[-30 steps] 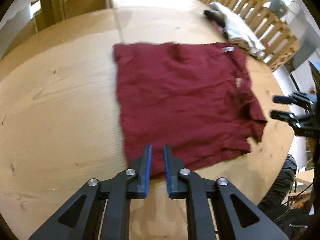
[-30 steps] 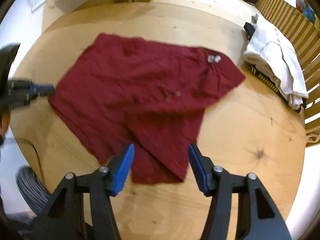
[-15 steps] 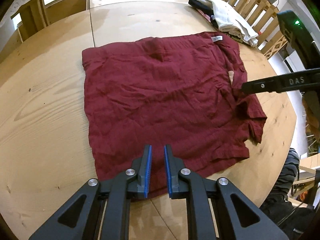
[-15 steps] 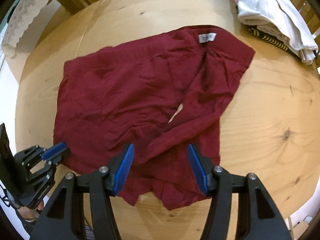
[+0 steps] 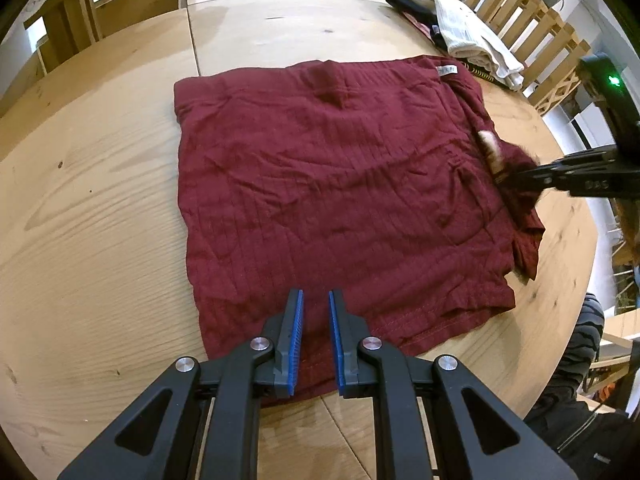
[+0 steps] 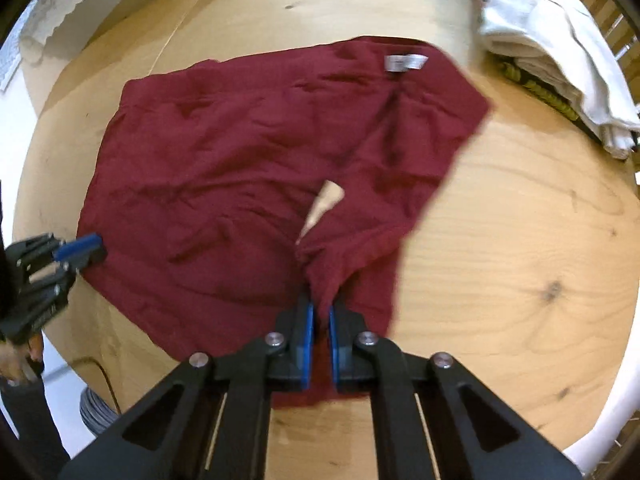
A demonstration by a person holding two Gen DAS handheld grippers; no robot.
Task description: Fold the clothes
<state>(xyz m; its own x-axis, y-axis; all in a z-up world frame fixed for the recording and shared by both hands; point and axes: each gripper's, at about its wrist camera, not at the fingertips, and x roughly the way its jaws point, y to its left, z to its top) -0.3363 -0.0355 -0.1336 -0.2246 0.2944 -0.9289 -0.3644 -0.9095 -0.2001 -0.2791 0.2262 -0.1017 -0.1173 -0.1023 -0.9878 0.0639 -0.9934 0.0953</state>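
Note:
A dark red ribbed garment (image 5: 332, 184) lies mostly flat on the round wooden table (image 5: 88, 216); it also shows in the right wrist view (image 6: 224, 168). My right gripper (image 6: 319, 310) is shut on a bunched fold of the garment near its right edge and lifts it slightly; it shows in the left wrist view (image 5: 504, 178). My left gripper (image 5: 316, 304) hovers over the garment's near hem with its jaws nearly closed and nothing between them; it shows in the right wrist view (image 6: 86, 248).
A stack of folded clothes with a white one on top (image 5: 460, 28) sits at the table's far right edge (image 6: 560, 32). A slatted wooden fence (image 5: 520, 4) stands behind it. The table's rim (image 6: 600, 360) is close on the right.
My right gripper closed from wide open onto a fold of the red garment and pulled it up. My left gripper stayed over the near hem.

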